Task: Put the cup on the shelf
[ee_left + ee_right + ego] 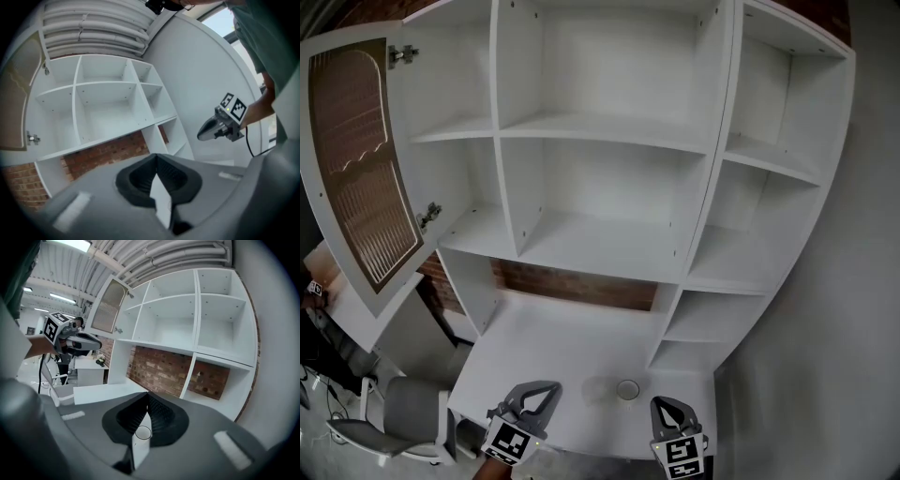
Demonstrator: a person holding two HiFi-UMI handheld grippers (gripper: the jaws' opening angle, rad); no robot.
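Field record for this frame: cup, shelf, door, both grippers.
cup: upright on the desk, not held
shelf: white, open compartments above the desk
door: swung open, upper left
left gripper: fingers together, holding nothing
right gripper: fingers together, holding nothing, just right of the cup

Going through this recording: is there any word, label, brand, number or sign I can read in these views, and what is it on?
No readable text in any view.
left gripper and right gripper: square black-and-white marker patterns on their cubes, no letters or digits.
cup, shelf unit, cabinet door: no label or print visible.
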